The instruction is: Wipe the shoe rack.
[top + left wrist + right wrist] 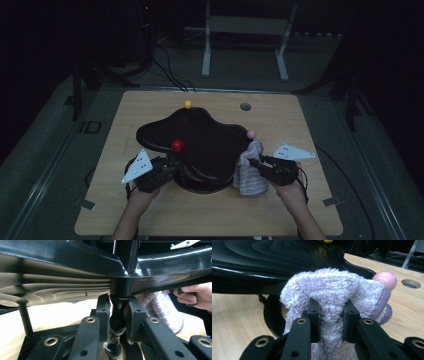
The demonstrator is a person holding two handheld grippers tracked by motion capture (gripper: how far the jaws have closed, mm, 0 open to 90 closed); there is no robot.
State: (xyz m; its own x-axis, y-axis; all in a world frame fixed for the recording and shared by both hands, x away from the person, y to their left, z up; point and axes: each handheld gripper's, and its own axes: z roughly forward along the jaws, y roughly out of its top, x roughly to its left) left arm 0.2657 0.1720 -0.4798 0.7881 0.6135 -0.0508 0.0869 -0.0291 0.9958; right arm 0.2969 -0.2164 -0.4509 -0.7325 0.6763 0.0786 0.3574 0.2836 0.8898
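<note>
Right gripper [331, 322]: jaws closed most of the way on a fold of the fuzzy lilac sock [332, 290], pile bulging over both pads. The sock hangs long axis upright, cuff end draped up beside the pink knob [385, 279], which sits just beyond and to the right of the jaws in the right gripper view. From the high view the sock [248, 172] hangs off the near right edge of the black stand [200, 137], right gripper [256, 163] pinching it from the outer side. Left gripper [119, 315]: jaws clamped on the stand's black post [117, 315], directly between the pads, post running vertical through the grip; judged a steadying hold. In the high view the left gripper [172, 162] sits just under the red knob [177, 145]. Right hand is the one on the sock, so the next move, likely seating it over or lifting it off the pink knob, turns on that up-and-beyond offset. Yellow knob [188, 104] lies at the far side, well apart. Surface: pale wood table [150, 220], round hole [245, 106] far right. Room dark; a white frame [245, 30] beyond.
</note>
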